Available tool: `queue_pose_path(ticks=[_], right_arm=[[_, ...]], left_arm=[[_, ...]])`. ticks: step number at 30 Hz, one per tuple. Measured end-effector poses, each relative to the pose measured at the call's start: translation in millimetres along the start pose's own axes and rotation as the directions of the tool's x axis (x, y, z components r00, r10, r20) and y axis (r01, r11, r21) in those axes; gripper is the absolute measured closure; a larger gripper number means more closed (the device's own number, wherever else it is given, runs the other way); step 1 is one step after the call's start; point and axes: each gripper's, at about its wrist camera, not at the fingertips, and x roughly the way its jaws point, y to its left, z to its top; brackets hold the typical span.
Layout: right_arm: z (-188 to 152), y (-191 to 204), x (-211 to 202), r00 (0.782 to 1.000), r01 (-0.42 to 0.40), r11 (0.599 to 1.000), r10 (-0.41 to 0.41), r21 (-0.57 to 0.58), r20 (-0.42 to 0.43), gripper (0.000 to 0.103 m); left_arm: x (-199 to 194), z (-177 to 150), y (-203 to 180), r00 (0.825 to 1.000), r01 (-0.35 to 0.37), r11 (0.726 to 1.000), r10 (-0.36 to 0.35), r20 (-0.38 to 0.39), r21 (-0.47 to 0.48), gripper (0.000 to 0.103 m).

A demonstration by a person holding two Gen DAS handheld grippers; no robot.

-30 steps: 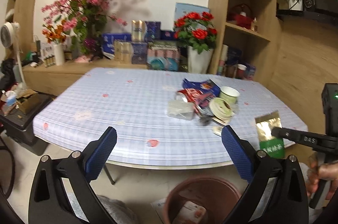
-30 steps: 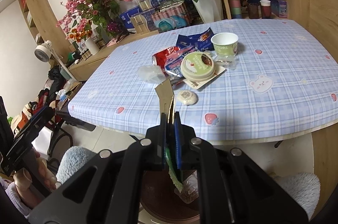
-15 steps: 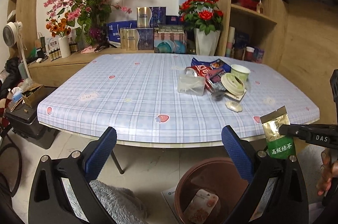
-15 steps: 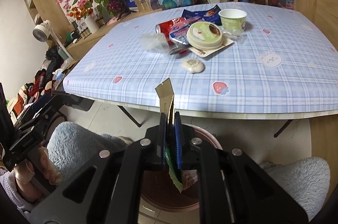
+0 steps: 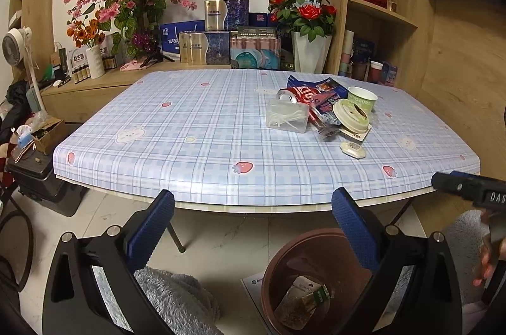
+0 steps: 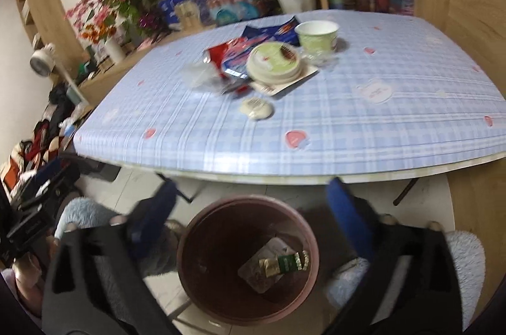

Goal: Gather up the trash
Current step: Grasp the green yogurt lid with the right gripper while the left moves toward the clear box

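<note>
Green tea packet lies in bin below empty, just-opened right tool.

packet in bin, bin below table edge

The right gripper jaws have just opened (nothing between them); the tea packet now lies in the bin

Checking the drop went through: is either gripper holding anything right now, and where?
Nothing is held. The right gripper, jaws just opened, is empty; the green tea packet lies in the bin. Left gripper open, empty.
</note>
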Motion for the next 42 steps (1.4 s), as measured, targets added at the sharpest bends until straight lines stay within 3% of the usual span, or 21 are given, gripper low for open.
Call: queue_pose_path(ticks=[13,30,35,42], right_arm=[[21.5,-33.2,13.6,0.997,0.062,0.998,-0.063,0.03,0.033,0.005],[56.4,-56.8,54.2,1.0,0.021,0.998,-0.021,0.053,0.008,0.005],[79.7,-51.7,79.9,0.999,0.052,0.999,-0.052,-0.002,-0.011,0.005],[115.6,-36.9,138.9,0.999,0.009,0.997,-0.013,-0.071,-0.053,0.006]], left_arm=[[27.3,15.3,-3.2,0.995,0.065,0.998,-0.064,-0.073,0.007,0.006],[83.0,49.8,-4.3,0.986,0.086,0.996,-0.09,-0.142,-0.033,0.006],[106.7,63.4,-5.5,0.981,0.094,0.993,-0.105,-0.163,-0.071,0.006],[136.0,80.8,-11.2,0.977,0.103,0.99,-0.118,-0.176,-0.093,0.006]])
